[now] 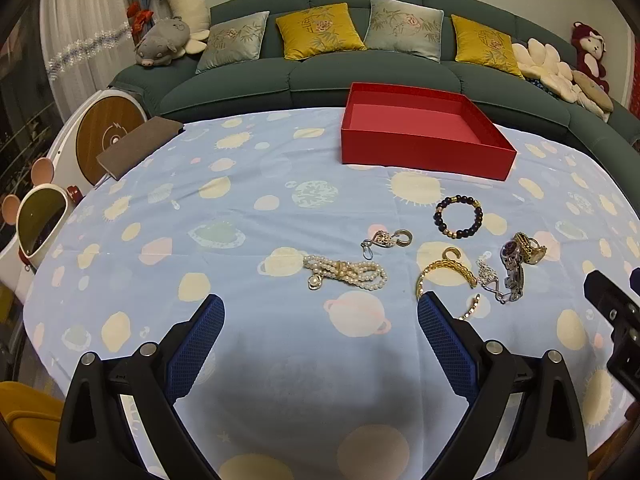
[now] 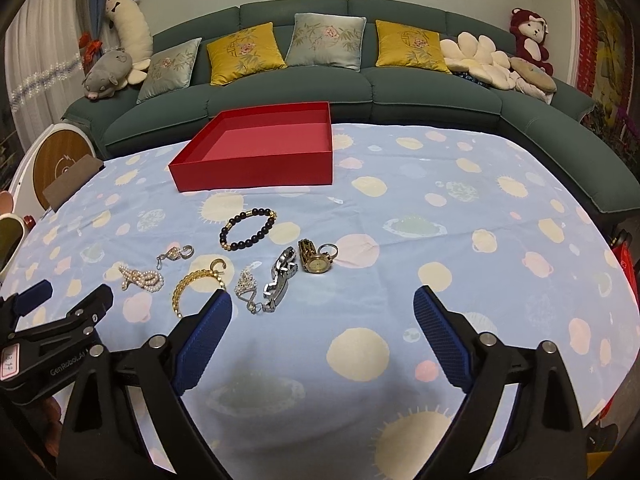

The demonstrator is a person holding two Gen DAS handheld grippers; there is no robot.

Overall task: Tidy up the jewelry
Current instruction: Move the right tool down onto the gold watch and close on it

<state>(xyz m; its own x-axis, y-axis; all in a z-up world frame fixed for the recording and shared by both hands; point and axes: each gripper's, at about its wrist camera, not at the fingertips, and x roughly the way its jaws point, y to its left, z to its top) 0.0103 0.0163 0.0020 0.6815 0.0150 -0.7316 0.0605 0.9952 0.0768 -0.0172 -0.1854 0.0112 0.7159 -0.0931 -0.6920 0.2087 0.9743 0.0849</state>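
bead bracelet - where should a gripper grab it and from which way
The bead bracelet lies flat as an open ring on the cloth, clear of the other pieces. Probably best: come from above and pinch one stretch of beads, one finger inside the ring and one outside. The near side looks easiest; the red box stands behind it.
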